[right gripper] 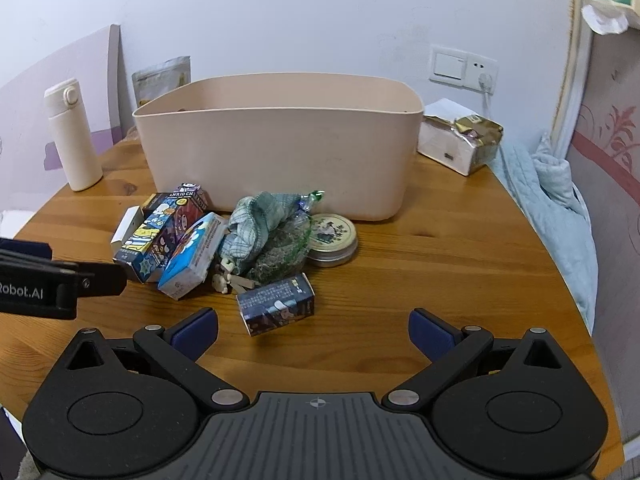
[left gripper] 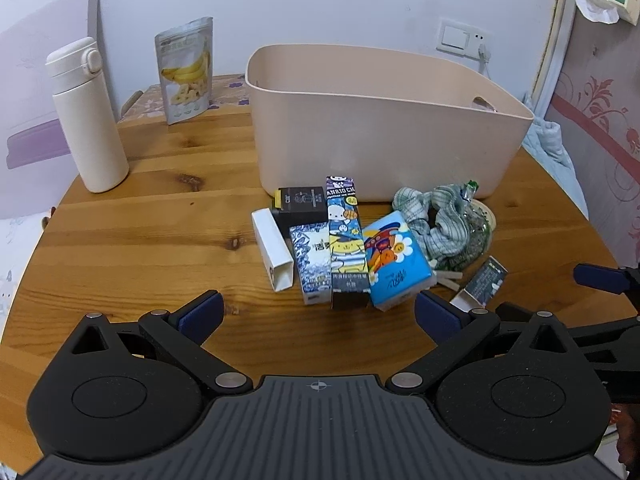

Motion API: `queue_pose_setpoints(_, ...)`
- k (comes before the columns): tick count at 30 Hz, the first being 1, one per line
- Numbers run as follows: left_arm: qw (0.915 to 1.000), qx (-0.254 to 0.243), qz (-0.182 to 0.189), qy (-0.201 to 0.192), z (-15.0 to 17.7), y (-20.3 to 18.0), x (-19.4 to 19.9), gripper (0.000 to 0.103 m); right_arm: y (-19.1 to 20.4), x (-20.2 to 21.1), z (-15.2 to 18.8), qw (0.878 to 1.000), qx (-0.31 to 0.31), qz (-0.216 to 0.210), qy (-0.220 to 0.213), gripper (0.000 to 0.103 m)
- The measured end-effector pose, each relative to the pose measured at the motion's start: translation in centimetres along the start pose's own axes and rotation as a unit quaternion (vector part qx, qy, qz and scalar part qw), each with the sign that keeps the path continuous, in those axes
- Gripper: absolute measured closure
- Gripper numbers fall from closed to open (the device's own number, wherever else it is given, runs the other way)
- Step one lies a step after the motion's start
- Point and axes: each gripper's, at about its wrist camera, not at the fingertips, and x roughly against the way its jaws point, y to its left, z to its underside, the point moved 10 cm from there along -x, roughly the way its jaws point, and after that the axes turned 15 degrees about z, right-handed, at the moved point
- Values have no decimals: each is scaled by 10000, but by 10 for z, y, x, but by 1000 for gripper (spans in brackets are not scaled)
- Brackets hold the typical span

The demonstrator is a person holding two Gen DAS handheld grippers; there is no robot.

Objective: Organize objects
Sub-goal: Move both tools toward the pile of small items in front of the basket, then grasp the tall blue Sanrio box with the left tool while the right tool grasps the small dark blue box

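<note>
Both hand-held grippers hover low over the desk (left gripper: 120, 240), fingers spread wide, gripping nothing: left hand-held gripper (left gripper: 318, 314), right hand-held gripper (right gripper: 314, 330). Landmark: beige bin (left gripper: 376, 136) at desk centre-back. Just in front of the bin, a pile: white box (left gripper: 274, 254), black box (left gripper: 302, 204), cartoon carton (left gripper: 346, 240), blue tissue pack (left gripper: 394, 264), checked cloth (right gripper: 256, 224), round tin (right gripper: 332, 236). Small dark box (right gripper: 276, 308) lies nearest the right gripper. Left of the bin: white bottle (left gripper: 86, 116), banana chips bag (left gripper: 186, 70).
</note>
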Motion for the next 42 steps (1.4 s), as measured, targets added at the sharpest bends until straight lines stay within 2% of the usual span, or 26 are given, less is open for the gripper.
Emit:
queue_pose_setpoints(12, 9996, -224, 178, -49, -20, 0, -17, 2, 17, -23, -7, 9993, 290, -110, 204, 0)
queue_pose_setpoints(14, 9994, -315, 158, -62, -23, -1, -20, 9, 20, -26, -9, 9990, 355, -133, 216, 0)
queue_pose_setpoints(16, 9992, -376, 120, -11, -24, -1, -24, 25, 23, -28, -10, 9988, 409, -156, 233, 0)
queue_pose_setpoints(21, 9992, -383, 145, 39, -26, -1, -31, 28, 28, -35, -11, 9982, 501, -200, 254, 1)
queue_pose_setpoints(23, 9989, -445, 135, 30, -28, -2, -33, 32, 27, -37, -11, 9981, 506, -227, 271, 7)
queue_pose_setpoints(26, 9983, -555, 151, 110, -28, -6, -38, 39, 27, -41, -11, 9978, 505, -273, 330, 12)
queue_pose_setpoints(30, 9978, -540, 270, 284, -23, -9, -49, 56, 26, -43, -11, 9976, 521, -300, 341, 16)
queue_pose_setpoints(35, 9973, -582, 253, 371, -20, -9, -56, 77, 27, -46, -9, 9970, 526, -372, 424, 31)
queue_pose_setpoints(38, 9975, -538, 302, 352, -21, -8, -55, 78, 28, -46, -7, 9967, 496, -446, 456, 44)
queue_pose_setpoints(42, 9974, -520, 345, 370, -19, -8, -53, 79, 28, -45, -8, 9967, 438, -512, 450, 51)
